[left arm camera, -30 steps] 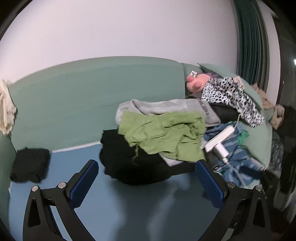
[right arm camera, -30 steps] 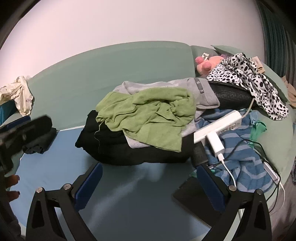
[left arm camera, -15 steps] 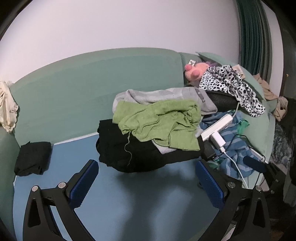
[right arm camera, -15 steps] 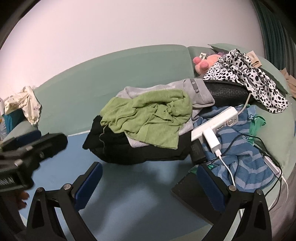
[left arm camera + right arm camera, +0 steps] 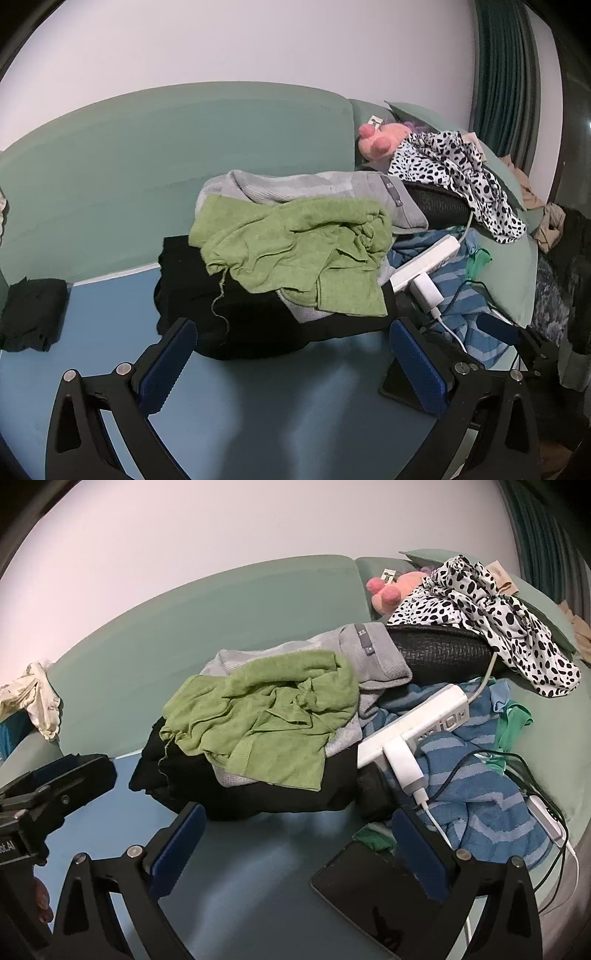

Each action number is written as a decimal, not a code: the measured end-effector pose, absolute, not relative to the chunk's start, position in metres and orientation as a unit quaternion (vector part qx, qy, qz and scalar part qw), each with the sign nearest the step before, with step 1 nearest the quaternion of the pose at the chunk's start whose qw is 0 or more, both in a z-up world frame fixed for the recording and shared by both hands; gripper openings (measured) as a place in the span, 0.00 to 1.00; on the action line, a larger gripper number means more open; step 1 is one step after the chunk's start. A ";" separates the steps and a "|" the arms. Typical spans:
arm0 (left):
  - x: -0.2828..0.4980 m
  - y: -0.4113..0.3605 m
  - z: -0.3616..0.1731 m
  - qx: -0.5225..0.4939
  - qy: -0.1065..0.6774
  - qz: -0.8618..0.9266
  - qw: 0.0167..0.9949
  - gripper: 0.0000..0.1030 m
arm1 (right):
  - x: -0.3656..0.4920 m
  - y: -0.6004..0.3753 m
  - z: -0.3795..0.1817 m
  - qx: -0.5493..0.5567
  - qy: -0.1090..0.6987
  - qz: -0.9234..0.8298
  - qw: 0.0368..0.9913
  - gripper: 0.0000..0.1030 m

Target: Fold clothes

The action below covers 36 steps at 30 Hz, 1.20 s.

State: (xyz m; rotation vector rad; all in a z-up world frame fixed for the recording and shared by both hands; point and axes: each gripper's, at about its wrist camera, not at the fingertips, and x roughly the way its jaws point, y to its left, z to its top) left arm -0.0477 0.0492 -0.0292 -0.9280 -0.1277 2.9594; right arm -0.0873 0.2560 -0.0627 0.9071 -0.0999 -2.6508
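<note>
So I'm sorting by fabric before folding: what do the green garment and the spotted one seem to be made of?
Green garment: looks like soft matte cotton knit, crumpled, with a loose thread at its edge. Spotted garment: seemingly thin, smooth woven fabric with a slight sheen, draping in fine folds.

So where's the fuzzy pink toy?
The fuzzy pink plush toy sits far right in both views, against the green headboard, beside the black-and-white spotted cloth.

Green garment (image 5: 295, 251) covers much of the grey one (image 5: 295, 184).
</note>
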 end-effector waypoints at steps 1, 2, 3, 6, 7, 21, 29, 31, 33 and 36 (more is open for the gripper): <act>-0.049 0.050 -0.030 -0.299 -0.040 0.953 0.019 1.00 | -0.088 0.256 -0.062 0.318 -0.035 -0.932 0.168 0.99; -0.051 0.051 -0.031 -0.300 -0.037 0.953 0.019 1.00 | -0.089 0.257 -0.062 0.318 -0.035 -0.932 0.168 0.99; -0.052 0.052 -0.032 -0.301 -0.036 0.953 0.018 1.00 | -0.089 0.257 -0.061 0.318 -0.034 -0.932 0.170 0.99; -0.055 0.055 -0.032 -0.305 -0.033 0.952 0.014 1.00 | -0.090 0.258 -0.059 0.315 -0.028 -0.933 0.171 0.99; -0.055 0.055 -0.032 -0.304 -0.033 0.952 0.013 1.00 | -0.090 0.259 -0.058 0.314 -0.026 -0.934 0.169 0.99; -0.065 0.058 -0.033 -0.305 -0.022 0.952 0.003 1.00 | -0.096 0.256 -0.058 0.315 -0.021 -0.934 0.165 0.99; -0.082 0.049 -0.046 -0.313 -0.040 0.949 0.001 1.00 | -0.105 0.260 -0.066 0.326 -0.015 -0.934 0.149 0.98; -0.086 0.050 -0.050 -0.314 -0.036 0.949 -0.004 1.00 | -0.107 0.262 -0.070 0.329 -0.016 -0.933 0.146 0.97; -0.093 0.050 -0.054 -0.316 -0.036 0.948 -0.003 1.00 | -0.111 0.263 -0.074 0.334 -0.017 -0.931 0.144 0.97; -0.104 0.053 -0.059 -0.316 -0.033 0.948 -0.006 1.00 | -0.118 0.264 -0.079 0.340 -0.015 -0.930 0.138 0.97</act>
